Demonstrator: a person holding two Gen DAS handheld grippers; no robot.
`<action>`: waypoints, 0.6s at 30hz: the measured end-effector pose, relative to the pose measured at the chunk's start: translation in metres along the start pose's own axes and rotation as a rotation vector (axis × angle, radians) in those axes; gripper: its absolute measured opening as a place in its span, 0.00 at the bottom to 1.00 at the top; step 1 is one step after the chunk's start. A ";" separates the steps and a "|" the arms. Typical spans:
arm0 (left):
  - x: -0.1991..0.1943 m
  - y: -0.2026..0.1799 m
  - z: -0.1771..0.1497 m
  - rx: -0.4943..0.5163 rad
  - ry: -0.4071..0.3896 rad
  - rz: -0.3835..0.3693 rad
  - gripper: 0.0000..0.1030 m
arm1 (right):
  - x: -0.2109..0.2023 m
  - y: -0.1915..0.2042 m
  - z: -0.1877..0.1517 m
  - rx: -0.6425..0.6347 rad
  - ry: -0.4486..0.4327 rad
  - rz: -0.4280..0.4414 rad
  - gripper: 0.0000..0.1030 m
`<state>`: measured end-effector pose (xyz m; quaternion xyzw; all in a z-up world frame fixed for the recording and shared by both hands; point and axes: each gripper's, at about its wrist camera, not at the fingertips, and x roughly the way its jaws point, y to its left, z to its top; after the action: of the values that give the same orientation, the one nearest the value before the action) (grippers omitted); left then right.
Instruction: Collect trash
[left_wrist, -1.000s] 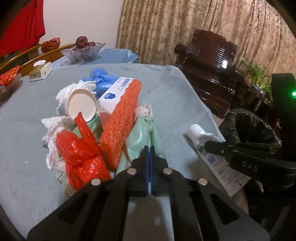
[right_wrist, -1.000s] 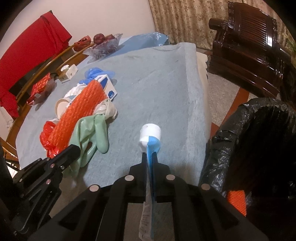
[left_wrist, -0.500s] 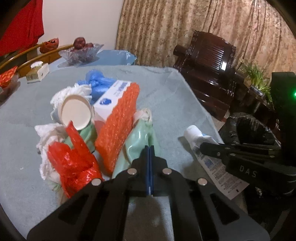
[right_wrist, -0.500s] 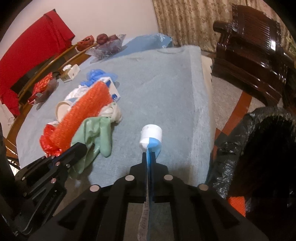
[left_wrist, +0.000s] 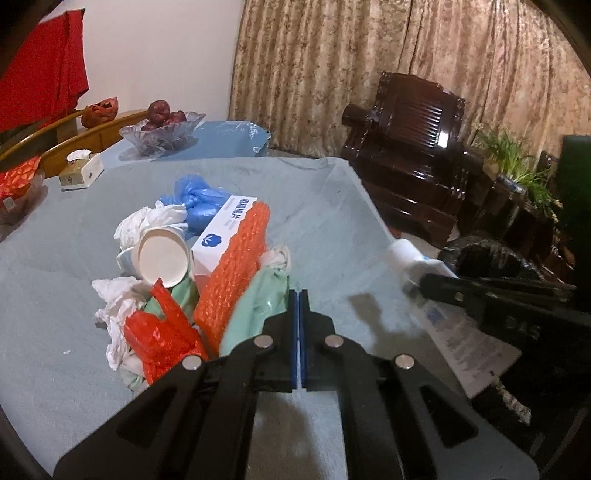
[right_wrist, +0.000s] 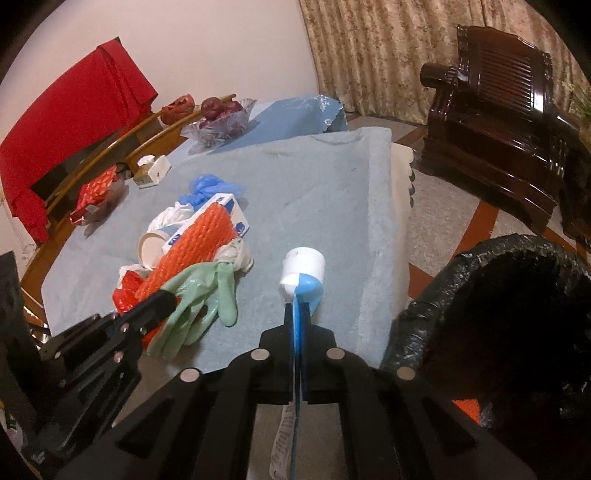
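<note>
A pile of trash lies on the grey-blue tablecloth (left_wrist: 317, 221): an orange bubble-wrap roll (left_wrist: 232, 273), a green rubber glove (left_wrist: 255, 314), a red plastic bag (left_wrist: 162, 332), a paper cup (left_wrist: 160, 260), a white-blue box (left_wrist: 221, 229), blue gloves (left_wrist: 199, 199) and white tissues (left_wrist: 118, 306). My left gripper (left_wrist: 297, 306) is shut and empty, just right of the glove. My right gripper (right_wrist: 297, 314) is shut on a white-blue toothpaste tube (right_wrist: 303, 273), held above the table's right edge; the tube also shows in the left wrist view (left_wrist: 410, 258). A black-lined trash bin (right_wrist: 517, 314) stands right of the table.
A glass fruit bowl (left_wrist: 162, 133), a tissue box (left_wrist: 83, 170) and a red snack bag (right_wrist: 98, 192) sit at the table's far side. A dark wooden armchair (left_wrist: 417, 147) and plants (left_wrist: 517, 166) stand beyond the bin. A wooden chair rail (right_wrist: 92, 162) runs along the left.
My right gripper has lifted the toothpaste tube off the cloth and carried it a little toward the bin. My left gripper stayed shut and shifted slightly near the glove.
</note>
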<state>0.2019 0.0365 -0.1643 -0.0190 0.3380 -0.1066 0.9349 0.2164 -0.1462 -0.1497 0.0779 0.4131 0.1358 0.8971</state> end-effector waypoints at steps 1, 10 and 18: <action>0.002 0.001 0.001 0.001 -0.001 0.010 0.09 | 0.001 -0.002 0.000 0.005 0.003 -0.001 0.03; 0.025 -0.001 0.008 0.063 -0.002 0.051 0.41 | 0.011 -0.010 0.003 0.017 0.009 0.002 0.03; 0.048 0.001 -0.003 0.080 0.054 0.100 0.41 | 0.019 -0.018 0.007 0.027 0.016 0.005 0.03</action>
<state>0.2360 0.0274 -0.1972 0.0381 0.3589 -0.0736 0.9297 0.2366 -0.1577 -0.1634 0.0897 0.4220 0.1332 0.8923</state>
